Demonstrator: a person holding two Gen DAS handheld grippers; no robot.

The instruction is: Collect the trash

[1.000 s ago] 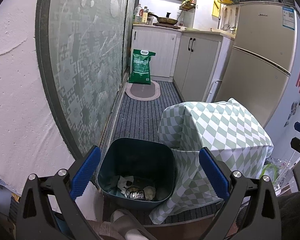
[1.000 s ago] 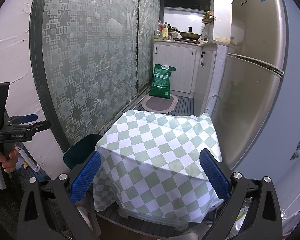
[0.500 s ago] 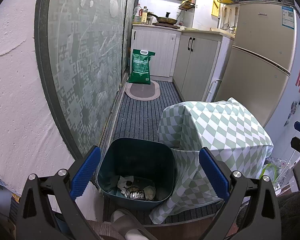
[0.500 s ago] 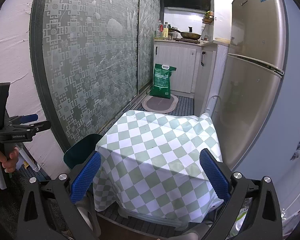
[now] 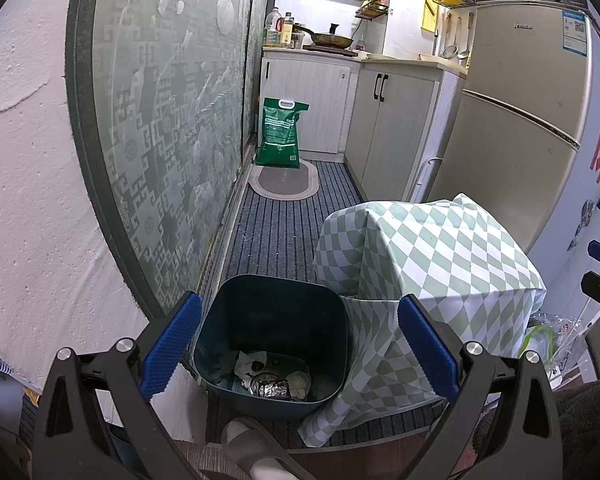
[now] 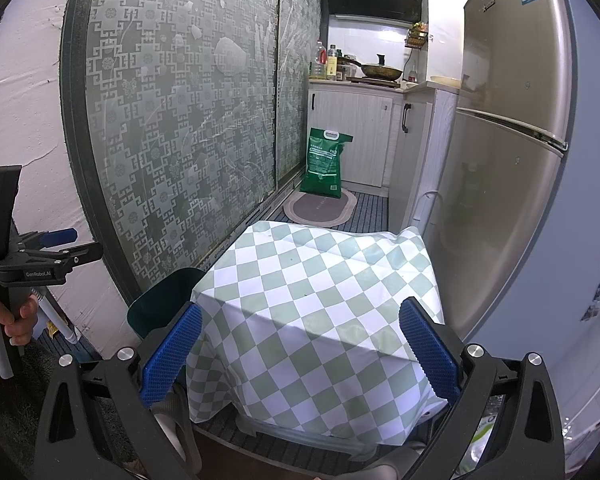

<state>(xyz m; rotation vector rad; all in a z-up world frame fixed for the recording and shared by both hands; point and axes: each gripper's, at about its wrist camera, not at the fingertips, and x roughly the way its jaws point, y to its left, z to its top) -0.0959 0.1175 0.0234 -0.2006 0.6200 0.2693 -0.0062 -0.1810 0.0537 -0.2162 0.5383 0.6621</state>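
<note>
Here, narrow kitchen w/ striped mat [image 5: 276,236]; both grippers [image 5: 298,350] [image 6: 300,354] spread apart, empty, bin [image 5: 272,300] below.

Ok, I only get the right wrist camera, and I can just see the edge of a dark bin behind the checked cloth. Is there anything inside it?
Observer: Yes. The left wrist view looks down into the dark teal bin. Crumpled paper and a ball of foil lie at the bottom.
Operator: Is the left gripper holding any trash?
Observer: No. The left gripper is open and empty, with the bin showing between its fingers.
Operator: Does the cloth touch the bin?
Observer: It looks so. The checked cloth hangs down against the bin's right wall.
</note>
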